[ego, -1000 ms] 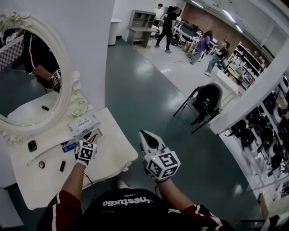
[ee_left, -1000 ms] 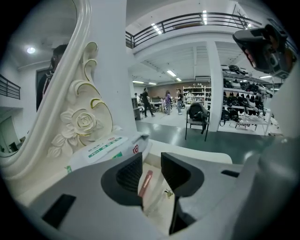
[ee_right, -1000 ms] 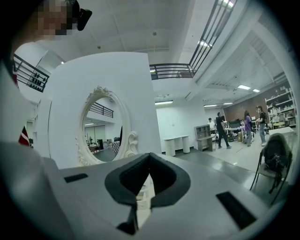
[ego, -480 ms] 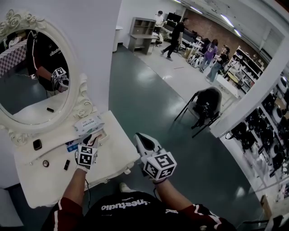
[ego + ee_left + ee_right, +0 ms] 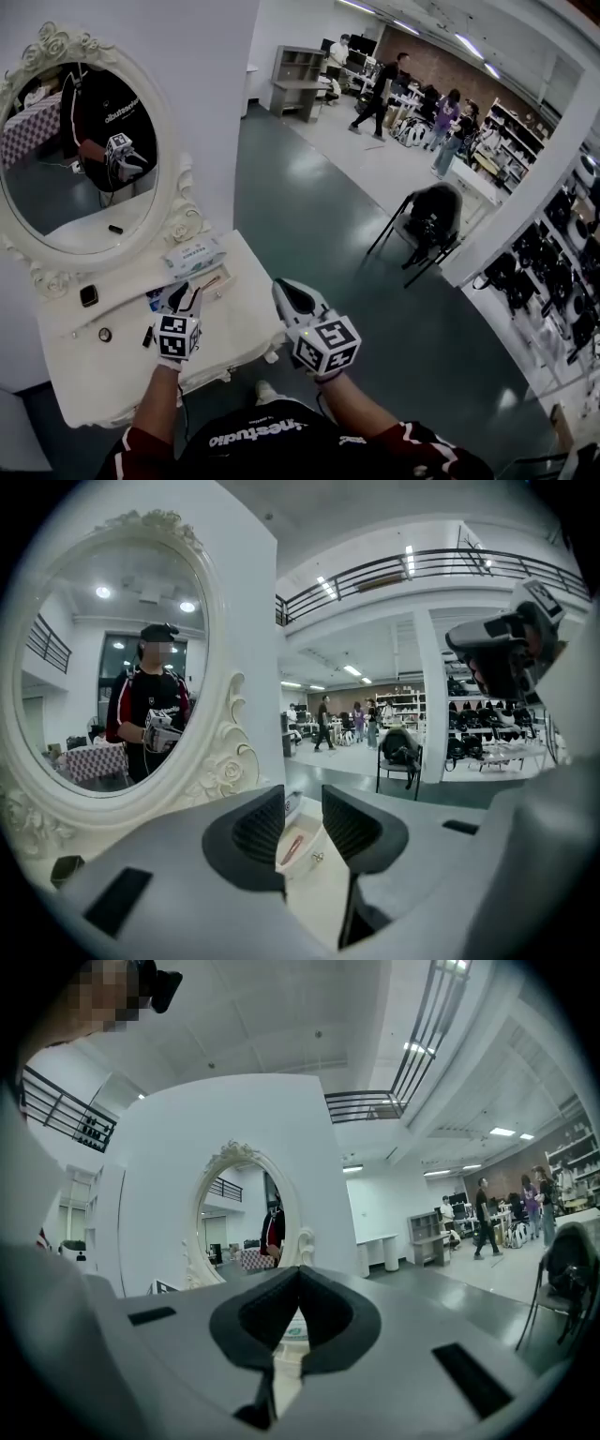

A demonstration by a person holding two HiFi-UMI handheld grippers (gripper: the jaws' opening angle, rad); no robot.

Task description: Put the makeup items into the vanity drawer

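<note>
Well left of the left gripper (image 5: 185, 298), a black compact (image 5: 90, 295) lies by the mirror (image 5: 84, 169) base. A round pot (image 5: 105, 335) and a small black stick (image 5: 147, 337) lie closer to it, all loose on the vanity top (image 5: 234, 314). Left gripper hovers over the top, jaws apart, nothing between the pads. Dead ahead through the gap is the open drawer (image 5: 307, 844) with a red stick (image 5: 292, 849) inside. Wipes pack (image 5: 192, 255) lies just beyond the drawer. Right gripper (image 5: 281, 291) is at the table's right corner, jaws together, empty.
</note>
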